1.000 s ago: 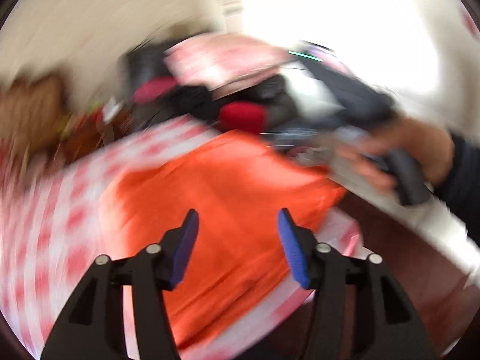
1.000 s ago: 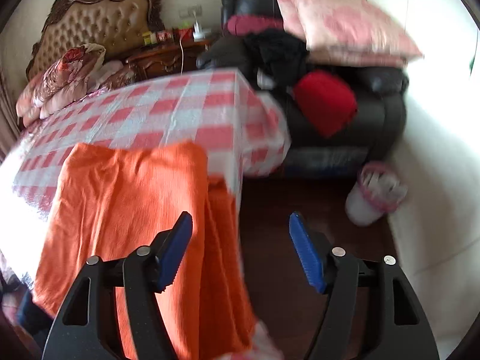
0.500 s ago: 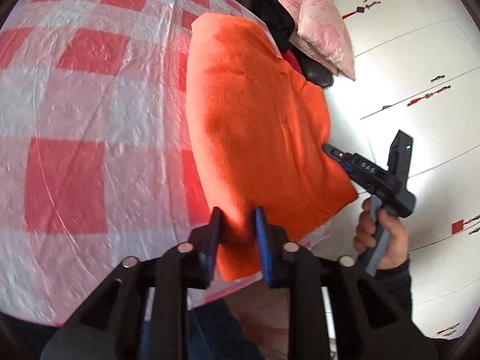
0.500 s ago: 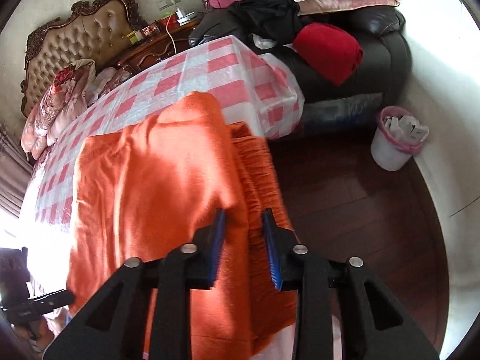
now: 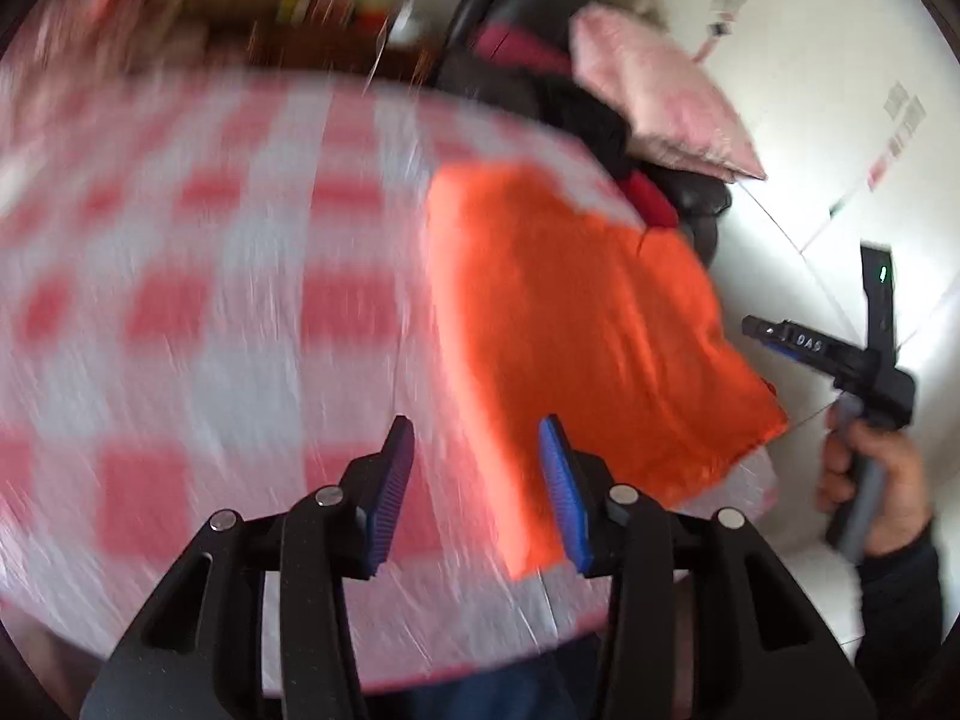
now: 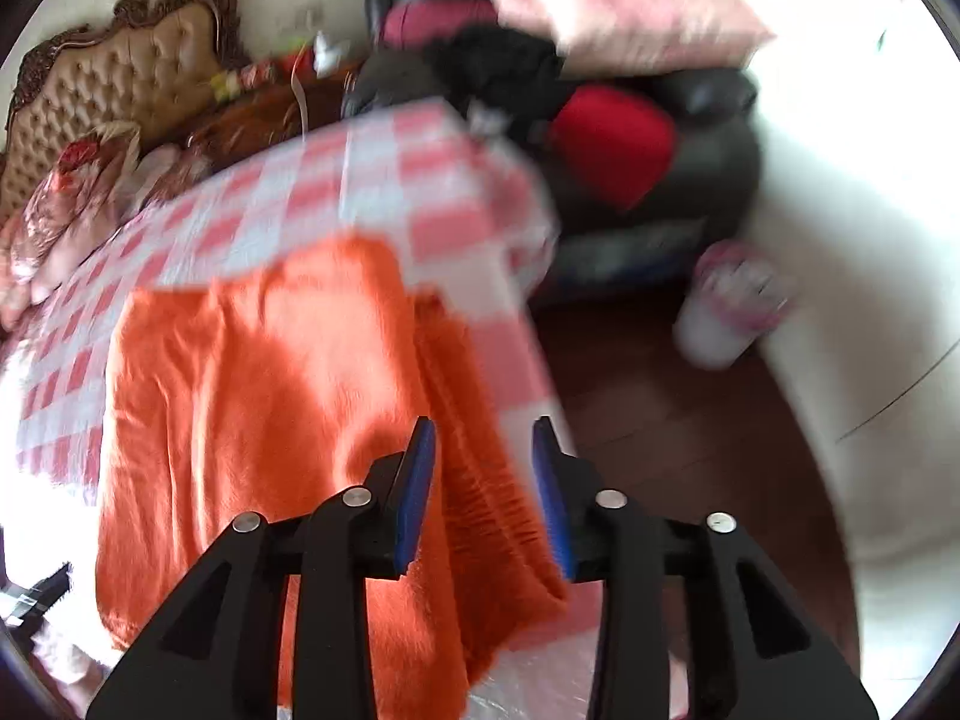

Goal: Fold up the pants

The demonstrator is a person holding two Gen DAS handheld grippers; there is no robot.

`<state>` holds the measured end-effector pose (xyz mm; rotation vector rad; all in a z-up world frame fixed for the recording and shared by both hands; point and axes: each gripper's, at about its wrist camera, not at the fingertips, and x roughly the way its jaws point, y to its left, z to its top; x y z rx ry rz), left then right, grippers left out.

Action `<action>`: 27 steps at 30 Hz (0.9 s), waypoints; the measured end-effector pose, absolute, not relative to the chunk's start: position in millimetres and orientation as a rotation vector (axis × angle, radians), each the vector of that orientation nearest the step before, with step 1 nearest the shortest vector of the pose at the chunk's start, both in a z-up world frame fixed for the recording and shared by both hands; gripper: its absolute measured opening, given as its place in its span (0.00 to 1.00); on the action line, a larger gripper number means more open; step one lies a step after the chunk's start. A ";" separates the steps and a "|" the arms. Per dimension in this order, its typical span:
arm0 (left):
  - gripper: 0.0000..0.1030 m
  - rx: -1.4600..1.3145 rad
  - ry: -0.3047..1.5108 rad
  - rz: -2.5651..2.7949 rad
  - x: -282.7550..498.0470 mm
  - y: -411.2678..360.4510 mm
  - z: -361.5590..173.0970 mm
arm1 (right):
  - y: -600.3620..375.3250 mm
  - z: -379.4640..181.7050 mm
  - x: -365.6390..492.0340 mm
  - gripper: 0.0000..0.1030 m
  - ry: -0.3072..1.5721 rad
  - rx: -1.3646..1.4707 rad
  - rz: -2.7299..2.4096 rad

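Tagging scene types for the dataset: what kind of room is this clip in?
Most likely a home bedroom doubling as a living space. A tufted headboard with bedding stands behind the checked tablecloth, a dark leather sofa holds a pink pillow and heaped clothes, and the orange pants lie on the table.

Black left gripper (image 5: pixel 474 480) and right gripper (image 6: pixel 483 480): blue ribbed pads, silver screws; dark sleeve.

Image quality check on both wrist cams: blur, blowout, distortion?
Left wrist: heavy motion blur across the red-and-white checked tablecloth; black left gripper sharp, open. Right wrist: milder blur on the orange fleece pants; white wall and left edge blown out; right gripper open. Fisheye bending in both.
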<state>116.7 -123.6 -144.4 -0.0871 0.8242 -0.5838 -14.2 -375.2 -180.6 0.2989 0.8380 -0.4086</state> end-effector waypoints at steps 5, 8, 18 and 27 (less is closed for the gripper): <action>0.44 0.181 0.594 -0.747 144.2 -216.0 -114.2 | -325.4 -160.7 1.4 0.66 0.739 0.195 -0.311; 0.20 0.244 0.683 -0.782 192.2 -270.1 -133.4 | -315.8 -181.3 12.7 0.66 0.758 0.222 -0.349; 0.23 0.325 0.765 -0.806 235.8 -333.7 -159.1 | -323.2 -231.7 13.7 0.75 0.849 0.211 -0.393; 0.21 0.312 0.919 -0.916 272.4 -365.5 -165.6 | -323.8 -231.9 14.9 0.77 0.856 0.210 -0.375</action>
